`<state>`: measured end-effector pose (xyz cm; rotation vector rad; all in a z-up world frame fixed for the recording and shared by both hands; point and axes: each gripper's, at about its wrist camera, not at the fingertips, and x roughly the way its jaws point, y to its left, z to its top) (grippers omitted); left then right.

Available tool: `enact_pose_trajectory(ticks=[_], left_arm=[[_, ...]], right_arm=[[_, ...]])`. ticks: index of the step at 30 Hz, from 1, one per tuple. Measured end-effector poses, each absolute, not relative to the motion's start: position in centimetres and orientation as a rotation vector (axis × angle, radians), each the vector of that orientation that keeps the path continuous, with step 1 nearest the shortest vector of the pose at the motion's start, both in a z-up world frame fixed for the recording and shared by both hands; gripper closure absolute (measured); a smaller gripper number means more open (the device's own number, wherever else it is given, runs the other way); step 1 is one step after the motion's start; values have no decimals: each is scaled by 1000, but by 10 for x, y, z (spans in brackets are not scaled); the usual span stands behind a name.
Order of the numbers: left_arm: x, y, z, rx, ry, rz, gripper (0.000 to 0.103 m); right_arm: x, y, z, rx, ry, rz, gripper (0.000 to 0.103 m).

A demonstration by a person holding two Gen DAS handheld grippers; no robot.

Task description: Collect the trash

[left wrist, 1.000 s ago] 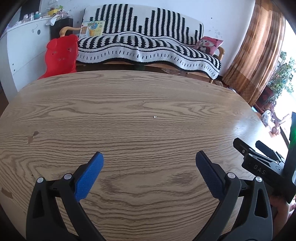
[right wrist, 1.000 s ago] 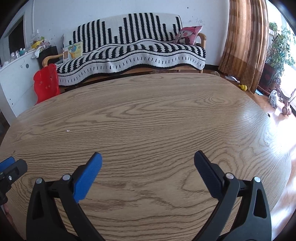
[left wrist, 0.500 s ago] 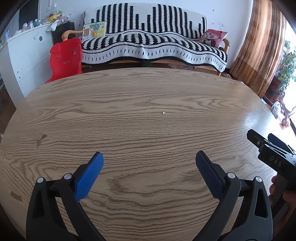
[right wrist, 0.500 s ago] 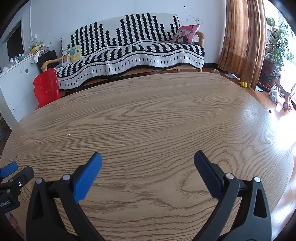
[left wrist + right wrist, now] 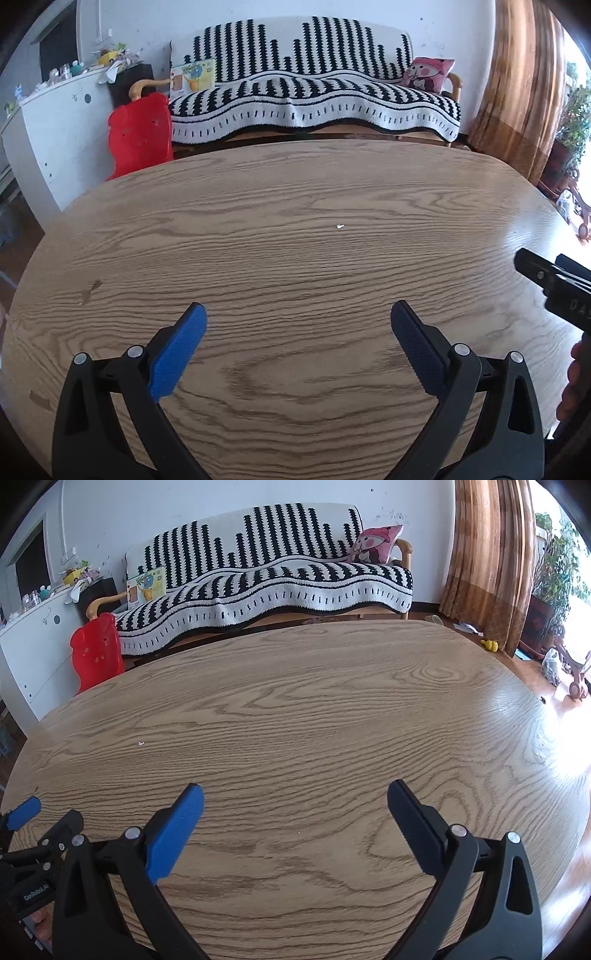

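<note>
A tiny white scrap lies near the middle of the oval wooden table; the right wrist view shows the same scrap as a speck on the table at the left. My left gripper hovers open over the near part of the table, nothing between its blue pads, with the scrap well ahead and slightly right. My right gripper is also open and empty. Each gripper appears at the edge of the other's view: the right one and the left one. No larger trash is visible.
Behind the table stands a sofa under a black-and-white striped blanket, with a pink cushion. A red plastic chair and a white cabinet are at back left. Brown curtains and plants are at right.
The left wrist view has swung leftward, so the sofa and the white scrap sit further right in it. The right gripper has slid toward the frame's right edge. Both grippers stayed open.
</note>
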<state>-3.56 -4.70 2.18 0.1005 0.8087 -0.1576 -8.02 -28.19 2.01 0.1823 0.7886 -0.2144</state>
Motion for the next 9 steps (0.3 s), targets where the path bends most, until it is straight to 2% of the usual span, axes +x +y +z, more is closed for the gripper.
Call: enact_pose_trajectory(ticks=[9], left_arm=[[-10, -22, 1, 126, 880, -55, 6]], right_arm=[[-52, -273, 6, 119, 856, -186, 7]])
